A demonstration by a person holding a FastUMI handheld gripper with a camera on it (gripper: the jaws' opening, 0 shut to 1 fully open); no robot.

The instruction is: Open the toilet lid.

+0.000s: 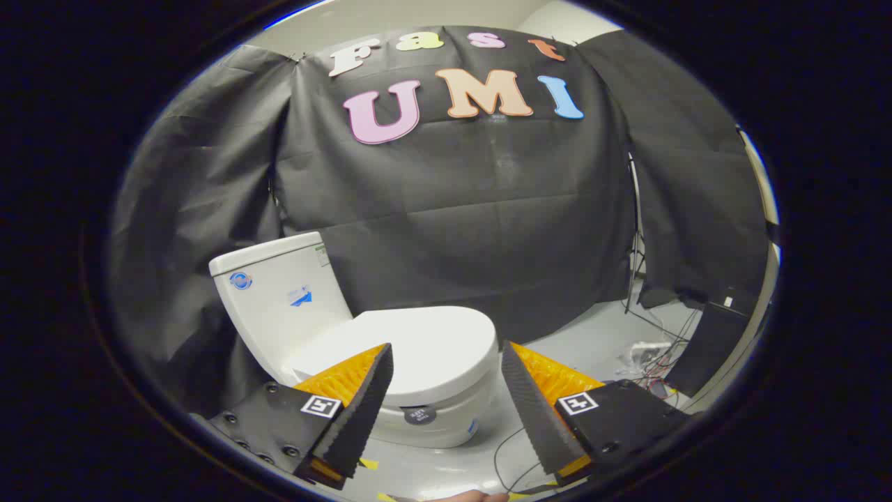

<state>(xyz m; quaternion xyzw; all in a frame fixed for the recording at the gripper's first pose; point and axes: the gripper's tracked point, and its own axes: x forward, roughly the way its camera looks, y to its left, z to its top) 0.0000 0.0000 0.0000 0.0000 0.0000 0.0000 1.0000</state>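
The tool point(446, 380) hangs released, its two fingers spread wide with nothing between them. Just beyond and partly between the fingertips lies the closed, smooth white oval plastic toilet lid point(411, 348), flat on the white ceramic toilet bowl point(439, 425). The lid's rounded front edge faces near and right, with a small dark round sticker point(419, 415) on the bowl just under it.

The approach seems to be the step in hand. To do it well, I would bring one finger low to that front lip, hook under the overhang near its middle and lift in an arc toward the hinge, rather than pinching the slick top, which looks apt to slip.

Far and left, the white rectangular ceramic cistern point(279, 293) stands upright behind the hinge; the lid should come to rest against it, so the swing needs easing off near the end.

Open room lies to the right over the pale grey floor point(585, 341), though loose black cables point(658, 348) trail there. The black cloth wall point(474, 223) hangs close behind.
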